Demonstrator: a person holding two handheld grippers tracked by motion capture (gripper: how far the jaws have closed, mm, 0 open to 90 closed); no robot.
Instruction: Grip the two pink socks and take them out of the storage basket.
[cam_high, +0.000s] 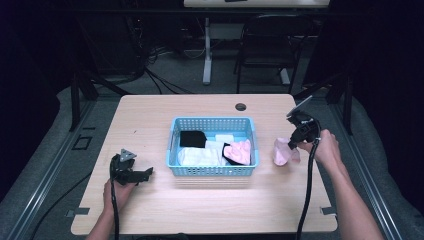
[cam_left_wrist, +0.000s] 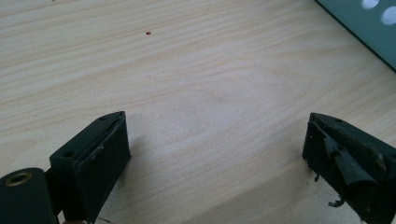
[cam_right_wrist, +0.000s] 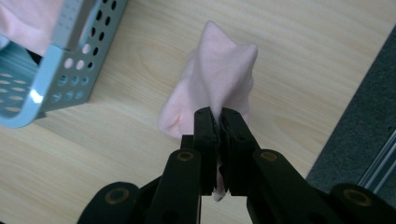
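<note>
We see a pale wooden table (cam_high: 150, 120) with a blue perforated basket (cam_high: 213, 171) standing at its middle. Inside the basket lie a black cloth (cam_high: 192, 138), a white cloth (cam_high: 197, 156) and a pink cloth (cam_high: 241, 151), packed close together.

To the right of the basket, just beside its wall but apart from it, a pink sock (cam_high: 281, 152) hangs with its lower end on the tabletop. In the right gripper view we find the same pink sock (cam_right_wrist: 219, 79) bunched and drooping from the jaws, with the basket corner (cam_right_wrist: 51, 70) off to one side.

Our right gripper (cam_high: 295, 142) is pinched tight on the upper edge of that sock, its two black jaws pressed together with the fabric trapped between them.

Our left gripper (cam_high: 145, 174) rests low on the table at the left of the basket, well apart from it. Its jaws stand wide apart over bare wood, with nothing between them.
</note>
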